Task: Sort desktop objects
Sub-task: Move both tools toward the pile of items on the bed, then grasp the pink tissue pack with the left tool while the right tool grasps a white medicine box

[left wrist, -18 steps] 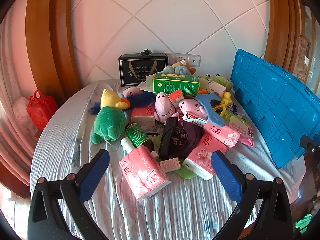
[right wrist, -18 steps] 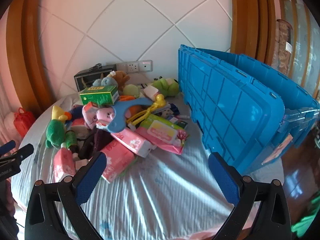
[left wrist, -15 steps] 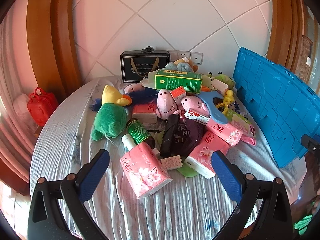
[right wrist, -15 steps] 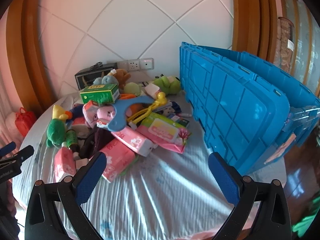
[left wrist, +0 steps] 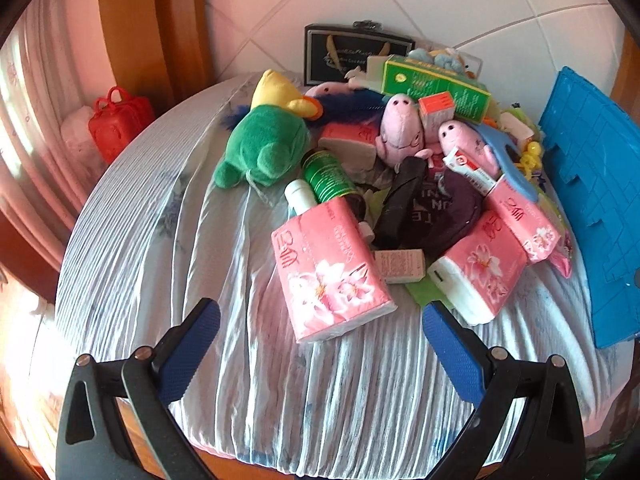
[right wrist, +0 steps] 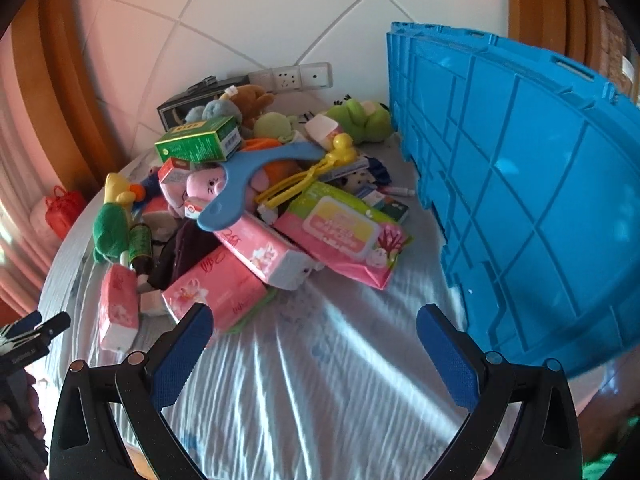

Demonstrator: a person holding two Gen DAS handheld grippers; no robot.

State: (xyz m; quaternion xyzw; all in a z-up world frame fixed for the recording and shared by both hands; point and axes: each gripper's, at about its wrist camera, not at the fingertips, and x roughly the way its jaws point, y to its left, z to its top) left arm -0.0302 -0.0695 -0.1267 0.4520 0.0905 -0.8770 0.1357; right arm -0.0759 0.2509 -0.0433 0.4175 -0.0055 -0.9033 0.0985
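Items for sorting lie heaped toward the far side of a round table [left wrist: 132,264] under a pale blue striped cloth. Counted in the left wrist view: four pink tissue packs, namely the nearest tissue pack [left wrist: 330,268], a second pack [left wrist: 478,270] to its right, a third pack [left wrist: 522,222] behind that, and a fourth pack [left wrist: 352,140] deeper in the heap. Two pink pig plush toys [left wrist: 400,130] lie side by side at the centre. One green duck plush [left wrist: 266,146] with a yellow head lies at the pile's left edge. One green bottle [left wrist: 330,176] and one white-capped bottle [left wrist: 300,196] touch the nearest pack's far end. One green carton [left wrist: 436,82] rests on top of the heap; one black gift box [left wrist: 352,56] stands against the tiled wall. The right wrist view adds one blue hanger-shaped piece [right wrist: 248,184], one yellow duck-headed clip [right wrist: 316,172], one wet-wipes pack [right wrist: 344,232] and one green frog plush [right wrist: 362,118]. One blue crate [right wrist: 528,184] stands at the table's right side. The left gripper [left wrist: 320,336] is angled down over bare cloth just short of the nearest pack, jaws fully spread and empty. The right gripper [right wrist: 314,338] is likewise angled down, jaws wide apart, nothing between them.
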